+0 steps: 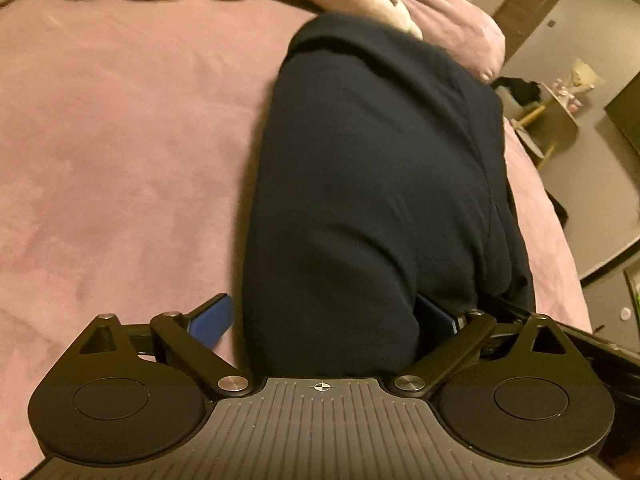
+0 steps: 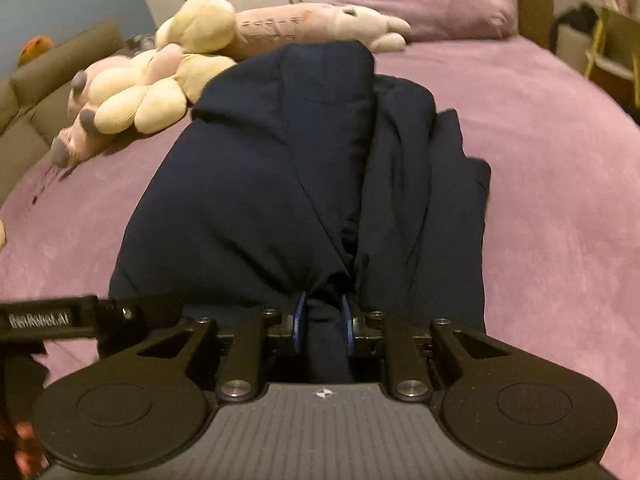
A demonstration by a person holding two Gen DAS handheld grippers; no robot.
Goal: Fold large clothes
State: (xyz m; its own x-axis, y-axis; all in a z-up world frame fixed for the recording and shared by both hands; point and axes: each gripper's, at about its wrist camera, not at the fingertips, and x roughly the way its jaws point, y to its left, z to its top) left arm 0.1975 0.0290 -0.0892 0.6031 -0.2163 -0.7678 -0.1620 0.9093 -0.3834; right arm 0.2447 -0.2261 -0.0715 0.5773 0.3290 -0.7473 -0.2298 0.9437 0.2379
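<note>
A dark navy garment (image 1: 372, 184) lies in a long bundle on the purple bed cover (image 1: 120, 152). My left gripper (image 1: 324, 320) stands wide open at the garment's near end. The cloth lies between its blue pads (image 1: 212, 320) and drapes over the right one; neither pad presses on it. In the right wrist view the same garment (image 2: 260, 184) shows folded layers, with a flatter part spread to the right. My right gripper (image 2: 323, 320) is shut on a bunched fold of the cloth at its near edge, blue pads (image 2: 300, 320) pinching it from both sides.
Cream and pink plush toys (image 2: 160, 80) and a long pink cushion (image 2: 288, 28) lie at the head of the bed beside a purple pillow (image 2: 440, 0). A small round side table (image 1: 556, 120) stands beyond the bed's right edge. A black part of the other gripper (image 2: 48, 318) enters at the left.
</note>
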